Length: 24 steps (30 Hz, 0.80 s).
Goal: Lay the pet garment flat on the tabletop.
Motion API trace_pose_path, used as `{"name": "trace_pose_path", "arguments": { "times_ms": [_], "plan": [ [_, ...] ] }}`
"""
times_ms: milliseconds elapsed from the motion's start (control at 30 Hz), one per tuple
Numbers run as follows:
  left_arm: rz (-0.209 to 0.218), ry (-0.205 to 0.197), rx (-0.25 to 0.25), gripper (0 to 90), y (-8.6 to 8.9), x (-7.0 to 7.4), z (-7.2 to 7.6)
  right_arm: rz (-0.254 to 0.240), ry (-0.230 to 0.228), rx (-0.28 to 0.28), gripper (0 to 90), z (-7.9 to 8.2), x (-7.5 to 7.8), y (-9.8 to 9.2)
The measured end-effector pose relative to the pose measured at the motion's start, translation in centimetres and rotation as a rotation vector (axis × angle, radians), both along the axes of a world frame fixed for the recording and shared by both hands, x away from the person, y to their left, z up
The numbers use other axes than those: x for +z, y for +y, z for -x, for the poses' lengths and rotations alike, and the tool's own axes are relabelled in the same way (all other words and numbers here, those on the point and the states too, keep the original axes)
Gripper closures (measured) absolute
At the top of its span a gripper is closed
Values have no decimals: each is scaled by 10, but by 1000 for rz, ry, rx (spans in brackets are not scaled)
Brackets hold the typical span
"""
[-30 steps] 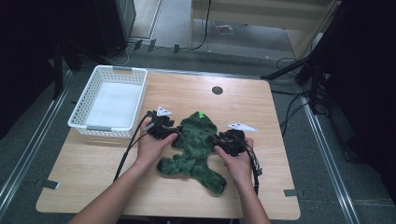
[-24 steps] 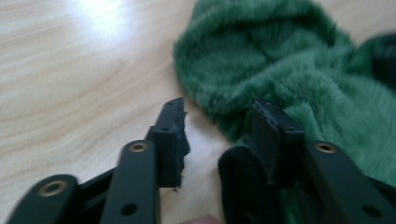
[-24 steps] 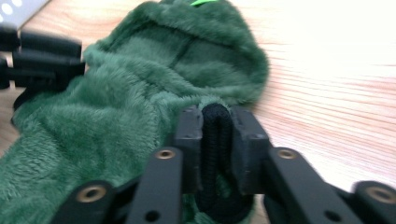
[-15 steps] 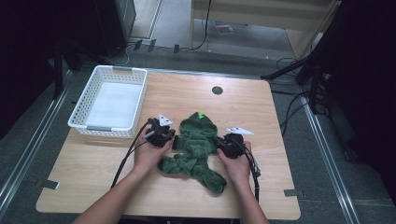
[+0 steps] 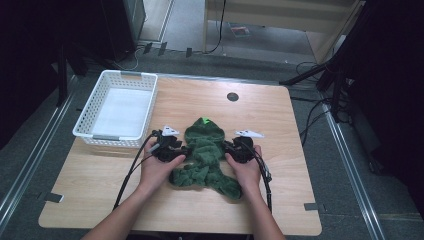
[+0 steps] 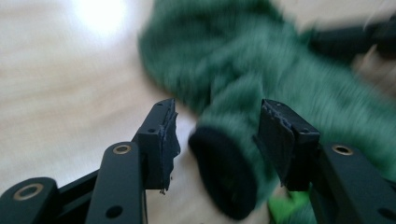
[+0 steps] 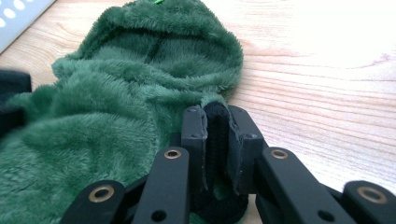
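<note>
A green fuzzy hooded garment [image 5: 205,155] lies spread on the wooden table [image 5: 280,120], hood pointing away from the person. My left gripper [image 5: 181,151] sits at its left sleeve. In the left gripper view the left gripper [image 6: 217,126] stands open; its jaws have just been opening, and the sleeve's black cuff [image 6: 224,182] lies between the pads untouched. My right gripper [image 5: 231,149] is at the right sleeve. In the right gripper view the right gripper [image 7: 216,114] is shut on the other black cuff [image 7: 215,140], pinched flat between the pads after closing within the last second.
A white plastic basket [image 5: 90,107] with a white sheet inside stands at the table's far left corner. A round black hole [image 5: 232,96] sits near the far edge. Cables trail from both grippers toward the near edge. Dark frames and floor rails surround the table.
Both hands have edged slightly left and toward the person along the sleeves. The garment has shifted a little to the left.
</note>
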<state>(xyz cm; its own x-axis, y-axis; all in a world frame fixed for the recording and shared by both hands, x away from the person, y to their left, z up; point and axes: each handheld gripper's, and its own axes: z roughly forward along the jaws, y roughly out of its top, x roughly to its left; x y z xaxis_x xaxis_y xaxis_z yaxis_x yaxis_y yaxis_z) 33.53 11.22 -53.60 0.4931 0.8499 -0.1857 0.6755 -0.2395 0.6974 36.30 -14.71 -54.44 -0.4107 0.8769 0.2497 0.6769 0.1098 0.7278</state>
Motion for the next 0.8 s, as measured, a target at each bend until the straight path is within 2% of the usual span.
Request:
{"name": "trace_pose_path", "arguments": {
  "times_ms": [33,167,233,300,333,433,500,567,633,667,700,733,767,800],
  "plan": [
    [-23,-1,4,515,-1,-2,1,-1,2,5,790,0,0,0],
    [-64,-28,7,770,-1,-5,-1,3,2,21,794,0,-1,2],
    [-91,-52,16,826,-1,-6,-5,-3,1,21,797,0,-2,4],
    [-89,-46,41,841,5,-6,-14,-3,-3,23,798,-1,-2,5],
    [-82,-48,71,845,9,-6,-20,-6,1,24,799,-1,-3,6],
    [-65,-51,108,853,16,-7,-31,-8,-11,21,813,-2,-4,6],
    [-67,-49,119,856,18,-7,-37,5,-11,-1,824,-3,-3,8],
    [-58,-52,118,857,16,-8,-39,34,-29,-19,830,-6,-3,12],
    [-62,-52,117,852,15,-7,-41,55,-23,-24,829,-12,-1,15],
    [-45,-47,123,844,16,-7,-41,58,-16,-20,826,-16,0,15],
    [-22,-42,116,818,17,-7,-41,53,-9,-12,815,-19,2,16],
    [-21,-48,119,755,18,-5,-39,41,-11,2,779,-21,5,16],
    [-15,-56,121,663,19,-2,-36,37,-32,9,698,-20,11,16],
    [6,-65,113,591,20,2,-32,35,-52,8,666,-18,16,15]
  ]
}}
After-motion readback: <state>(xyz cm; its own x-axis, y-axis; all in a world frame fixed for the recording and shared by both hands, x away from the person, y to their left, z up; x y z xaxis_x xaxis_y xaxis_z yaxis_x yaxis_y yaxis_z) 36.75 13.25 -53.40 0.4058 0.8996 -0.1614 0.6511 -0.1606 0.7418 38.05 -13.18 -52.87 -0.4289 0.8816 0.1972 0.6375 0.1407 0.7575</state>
